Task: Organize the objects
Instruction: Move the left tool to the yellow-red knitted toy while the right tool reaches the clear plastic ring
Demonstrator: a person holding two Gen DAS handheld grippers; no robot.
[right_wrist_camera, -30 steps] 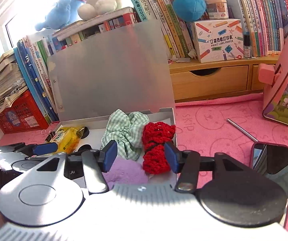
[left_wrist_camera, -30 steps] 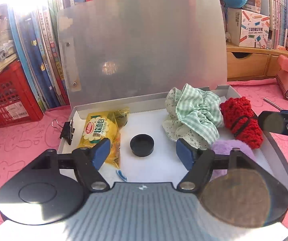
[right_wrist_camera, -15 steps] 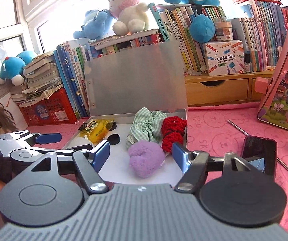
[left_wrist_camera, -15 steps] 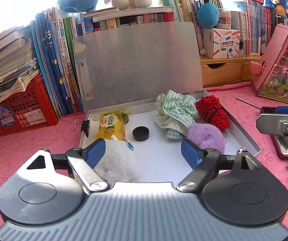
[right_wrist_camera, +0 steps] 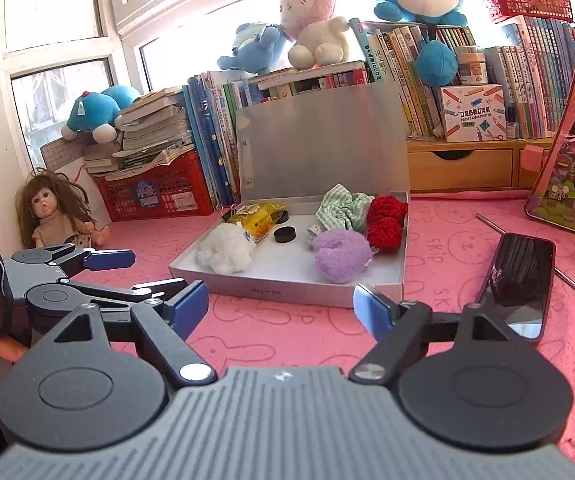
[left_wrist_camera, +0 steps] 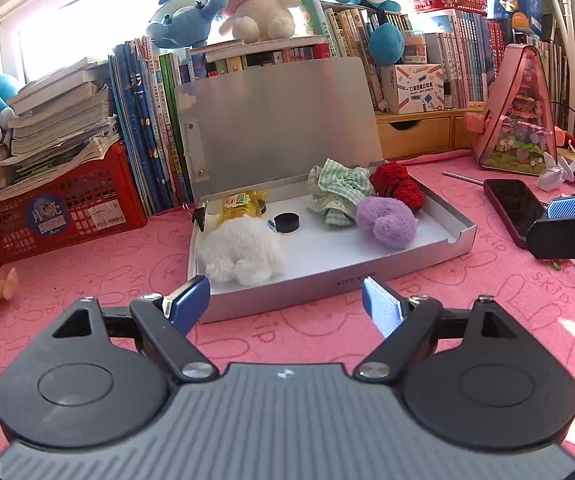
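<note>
An open silver box (left_wrist_camera: 367, 280) lies on the pink cloth, lid (left_wrist_camera: 279, 120) upright. In it are a white fluffy scrunchie (left_wrist_camera: 239, 254), a purple one (left_wrist_camera: 385, 220), a green checked one (left_wrist_camera: 337, 190), a red crochet one (left_wrist_camera: 397, 184), a yellow packet (left_wrist_camera: 241, 208) and a black cap (left_wrist_camera: 286, 222). My left gripper (left_wrist_camera: 283, 294) is open and empty, just short of the box's front wall. My right gripper (right_wrist_camera: 280, 297) hangs before the box (right_wrist_camera: 287, 290) too, its jaws opening with nothing between them. The purple scrunchie (right_wrist_camera: 341, 254) and white scrunchie (right_wrist_camera: 225, 248) lie free.
A dark phone (right_wrist_camera: 519, 284) and a metal rod (right_wrist_camera: 491, 226) lie right of the box. A pink triangular case (left_wrist_camera: 519, 120) stands at the back right. A red crate (left_wrist_camera: 59, 208), books and a doll (right_wrist_camera: 55, 212) line the left and back.
Both grippers drew back out of the box and their jaws widened. The white and purple scrunchies now lie in the box, clear of the fingers.
</note>
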